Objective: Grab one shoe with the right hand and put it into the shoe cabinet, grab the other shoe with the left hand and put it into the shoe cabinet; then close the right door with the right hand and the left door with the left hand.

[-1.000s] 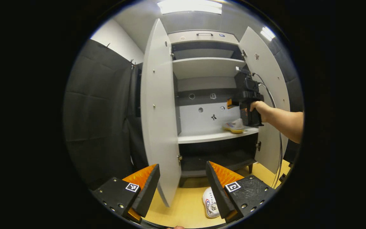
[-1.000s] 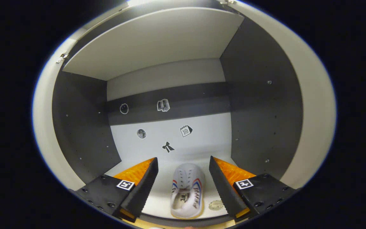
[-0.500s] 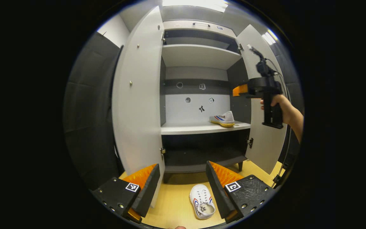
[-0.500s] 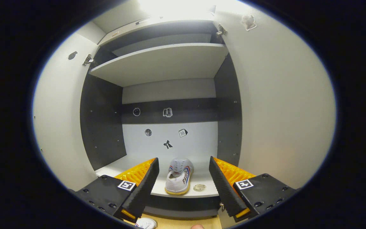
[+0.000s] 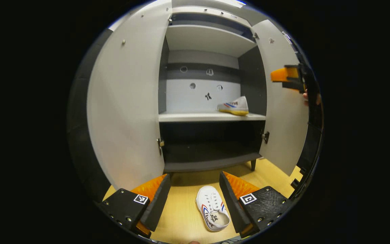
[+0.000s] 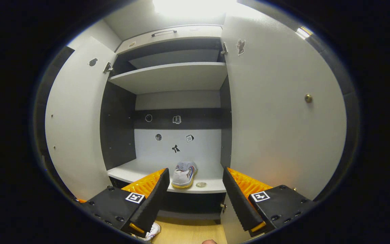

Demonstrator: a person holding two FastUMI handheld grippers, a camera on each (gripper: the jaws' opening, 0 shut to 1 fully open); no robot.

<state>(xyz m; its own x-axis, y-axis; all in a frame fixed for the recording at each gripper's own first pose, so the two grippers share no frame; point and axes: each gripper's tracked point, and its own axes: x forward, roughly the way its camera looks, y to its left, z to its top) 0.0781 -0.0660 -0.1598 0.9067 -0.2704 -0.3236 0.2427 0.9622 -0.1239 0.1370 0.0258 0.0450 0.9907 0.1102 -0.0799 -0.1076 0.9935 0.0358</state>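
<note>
Left gripper view: the left gripper (image 5: 195, 200) is held with its two fingers spread wide apart and nothing between the pads. The second shoe (image 5: 212, 208) lies on the yellow wooden floor (image 5: 185, 217), opening upward, in the gap between the fingers and closer to the right finger, whose inner edge overlaps it in the picture; whether they touch cannot be told. Beyond the fingertips stands the shoe cabinet (image 5: 212, 117), with the left door (image 5: 127, 112) swung open above the left finger and the right door (image 5: 283, 112) open above and to the right of the right finger. The first shoe (image 5: 234, 106) rests on the middle shelf (image 5: 195, 117), at its right end, well above the right fingertip. The right gripper (image 5: 288, 75) appears at the far right, in front of the right door, with part of a hand (image 5: 311, 98) behind it.

Right gripper view: the right gripper (image 6: 195, 196) also has its fingers spread apart and holds nothing. The first shoe (image 6: 184, 174) sits on the middle shelf (image 6: 137, 171) just past the left fingertip, beside a small round sticker (image 6: 200, 184). The right door (image 6: 283, 128) rises above the right finger; the left door (image 6: 76, 125) stands above the left finger. A part of the second shoe (image 6: 151, 232) shows on the floor below the left finger.
</note>
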